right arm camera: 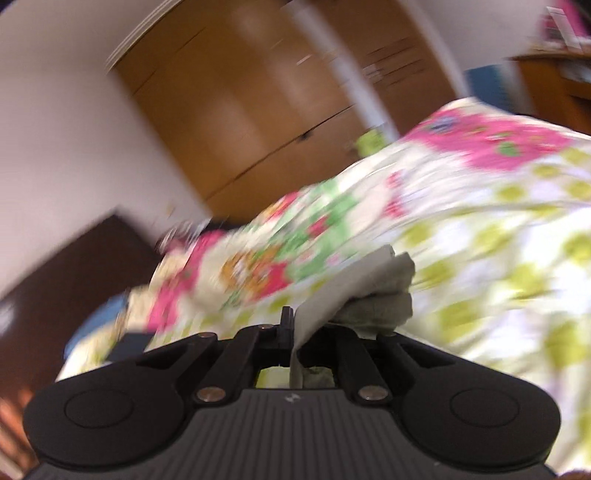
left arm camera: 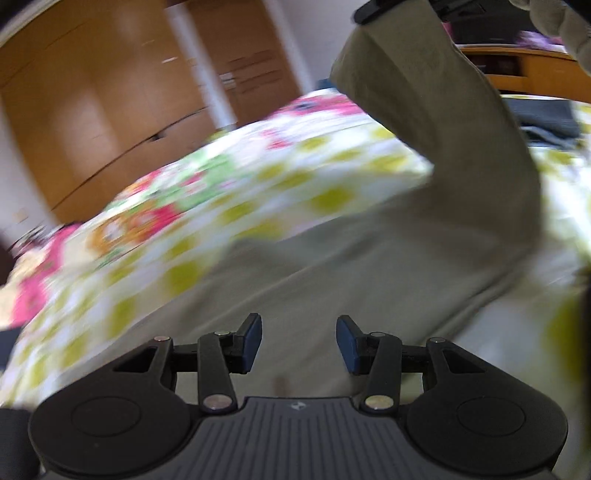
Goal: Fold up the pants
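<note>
- The olive pants (left arm camera: 388,258) lie spread across a bed (left arm camera: 229,206) covered in a flowered sheet, one leg rising off the bedding toward the top right corner of the left wrist view.
- The right gripper (right arm camera: 295,326) has its fingers clamped tight on a bunched end of the fabric, a wad of cloth spilling past the tips; in the left wrist view that same gripper (left arm camera: 373,9) shows only as a dark edge at the top of the raised leg.
- The left gripper (left arm camera: 299,345) hovers over the flat part of the garment, blue pads about halfway apart with nothing between them.
- The step in hand looks like the first fold: carrying one lifted end over the rest.
- Next, the raised leg likely needs laying down edge to edge, while the free left fingers pin or pinch the cloth so it does not slide.
- Both views are smeared with motion; the seams cannot be made out.
</note>
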`<action>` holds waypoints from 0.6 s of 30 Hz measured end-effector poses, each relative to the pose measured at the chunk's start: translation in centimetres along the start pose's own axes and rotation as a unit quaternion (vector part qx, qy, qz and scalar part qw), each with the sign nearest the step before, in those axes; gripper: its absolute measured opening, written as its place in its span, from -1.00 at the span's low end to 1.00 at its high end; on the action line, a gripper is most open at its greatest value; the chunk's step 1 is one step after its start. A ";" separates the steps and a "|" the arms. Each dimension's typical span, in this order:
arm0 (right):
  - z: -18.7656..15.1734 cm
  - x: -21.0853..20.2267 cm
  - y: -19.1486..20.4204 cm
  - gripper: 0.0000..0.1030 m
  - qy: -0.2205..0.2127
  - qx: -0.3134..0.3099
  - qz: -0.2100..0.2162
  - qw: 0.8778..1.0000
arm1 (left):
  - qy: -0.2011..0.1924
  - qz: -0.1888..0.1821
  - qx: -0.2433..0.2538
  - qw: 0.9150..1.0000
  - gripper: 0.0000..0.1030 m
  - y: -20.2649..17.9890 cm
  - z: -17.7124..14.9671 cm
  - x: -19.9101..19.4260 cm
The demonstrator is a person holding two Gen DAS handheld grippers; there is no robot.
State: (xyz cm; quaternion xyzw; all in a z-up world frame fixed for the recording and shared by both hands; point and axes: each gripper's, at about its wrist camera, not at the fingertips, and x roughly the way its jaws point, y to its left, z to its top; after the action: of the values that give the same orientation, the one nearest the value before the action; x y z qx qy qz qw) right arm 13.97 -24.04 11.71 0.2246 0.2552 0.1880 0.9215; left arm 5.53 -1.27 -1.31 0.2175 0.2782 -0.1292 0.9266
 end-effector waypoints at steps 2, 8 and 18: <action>-2.1 5.0 5.2 -0.90 0.049 -0.067 0.013 0.996 | 0.013 0.044 -0.021 0.999 0.14 3.1 -2.1 -0.2; -10.6 15.6 16.3 -0.91 0.164 -0.207 0.045 0.964 | 0.058 0.091 -0.152 0.982 0.17 10.9 -7.8 -1.1; -20.5 18.0 23.7 -0.84 0.204 -0.481 0.033 0.852 | 0.029 0.065 -0.233 0.970 0.22 14.0 -9.7 -2.5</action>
State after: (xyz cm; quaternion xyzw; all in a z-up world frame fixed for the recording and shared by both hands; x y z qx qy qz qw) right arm 11.49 10.43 1.14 -0.2812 0.3077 0.3594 0.8349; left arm 4.08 15.80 -2.48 0.0170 0.3130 0.0063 0.9496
